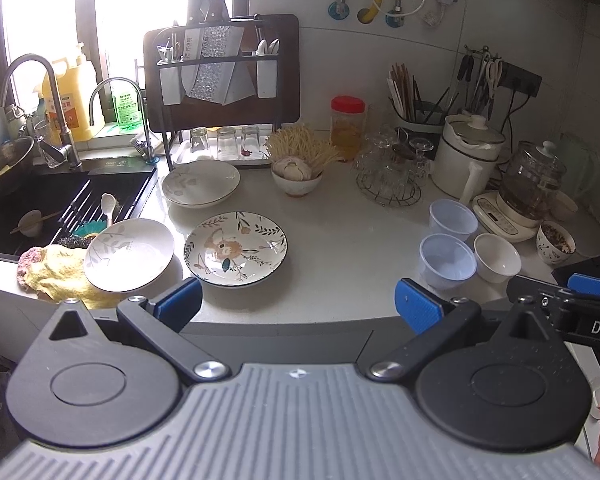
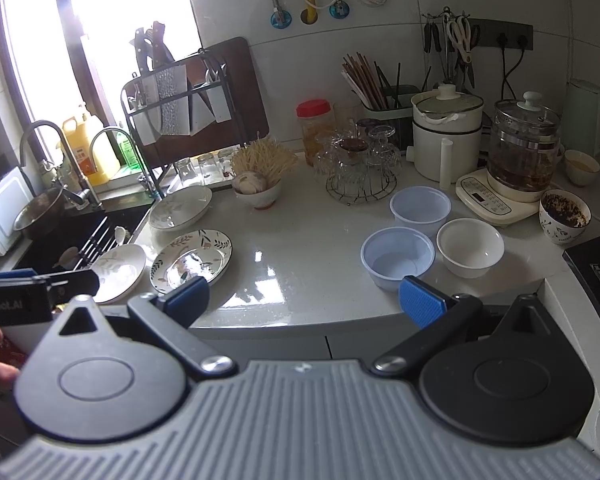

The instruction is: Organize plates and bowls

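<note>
Three plates lie on the white counter: a floral plate (image 1: pixel 236 249) (image 2: pixel 192 260) in the middle, a white leaf-patterned plate (image 1: pixel 130 254) (image 2: pixel 120 272) to its left near the sink, and a deep plate (image 1: pixel 201 183) (image 2: pixel 180 208) behind them. To the right stand two translucent plastic bowls (image 1: pixel 447 261) (image 1: pixel 453 220) (image 2: pixel 397 257) (image 2: pixel 420 209) and a white ceramic bowl (image 1: pixel 497 257) (image 2: pixel 470 246). My left gripper (image 1: pixel 298 304) is open and empty, held before the counter's front edge. My right gripper (image 2: pixel 305 299) is open and empty too, just short of the nearest plastic bowl.
A sink (image 1: pixel 52 208) with a rack and spoon is at left, a yellow cloth (image 1: pixel 56 272) beside it. A garlic bowl (image 1: pixel 296 178), glass rack (image 1: pixel 390 176), white cooker (image 1: pixel 466 152), glass kettle (image 1: pixel 534 178) and a patterned cup (image 1: pixel 556 242) crowd the back and right.
</note>
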`<state>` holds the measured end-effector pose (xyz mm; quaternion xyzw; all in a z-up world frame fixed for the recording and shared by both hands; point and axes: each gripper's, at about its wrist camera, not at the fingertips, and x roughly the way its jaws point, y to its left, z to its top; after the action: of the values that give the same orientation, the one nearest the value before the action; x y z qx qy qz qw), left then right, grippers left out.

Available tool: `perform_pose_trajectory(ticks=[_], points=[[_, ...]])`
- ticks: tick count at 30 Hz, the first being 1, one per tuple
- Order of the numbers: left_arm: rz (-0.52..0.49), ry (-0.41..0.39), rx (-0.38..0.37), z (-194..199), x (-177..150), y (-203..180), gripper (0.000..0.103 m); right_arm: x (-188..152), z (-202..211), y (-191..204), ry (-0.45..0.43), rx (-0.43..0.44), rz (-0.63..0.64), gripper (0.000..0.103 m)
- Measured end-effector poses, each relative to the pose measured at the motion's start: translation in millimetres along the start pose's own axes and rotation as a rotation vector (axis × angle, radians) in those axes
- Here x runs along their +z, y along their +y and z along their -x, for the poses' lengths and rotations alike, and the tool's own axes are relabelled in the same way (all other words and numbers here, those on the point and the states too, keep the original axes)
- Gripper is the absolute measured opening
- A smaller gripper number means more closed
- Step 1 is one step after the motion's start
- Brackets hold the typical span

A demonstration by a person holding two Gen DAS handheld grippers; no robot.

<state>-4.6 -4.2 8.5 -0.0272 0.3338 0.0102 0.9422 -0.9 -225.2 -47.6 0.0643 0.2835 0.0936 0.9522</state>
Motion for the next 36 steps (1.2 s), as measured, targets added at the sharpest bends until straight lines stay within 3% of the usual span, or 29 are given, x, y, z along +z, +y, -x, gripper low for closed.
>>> perform_pose_trajectory(ticks=[36], points=[[0.024, 0.020, 0.001, 0, -4, 6, 0.103, -11, 7, 1, 0.011, -0.002, -0.026, 0.103]])
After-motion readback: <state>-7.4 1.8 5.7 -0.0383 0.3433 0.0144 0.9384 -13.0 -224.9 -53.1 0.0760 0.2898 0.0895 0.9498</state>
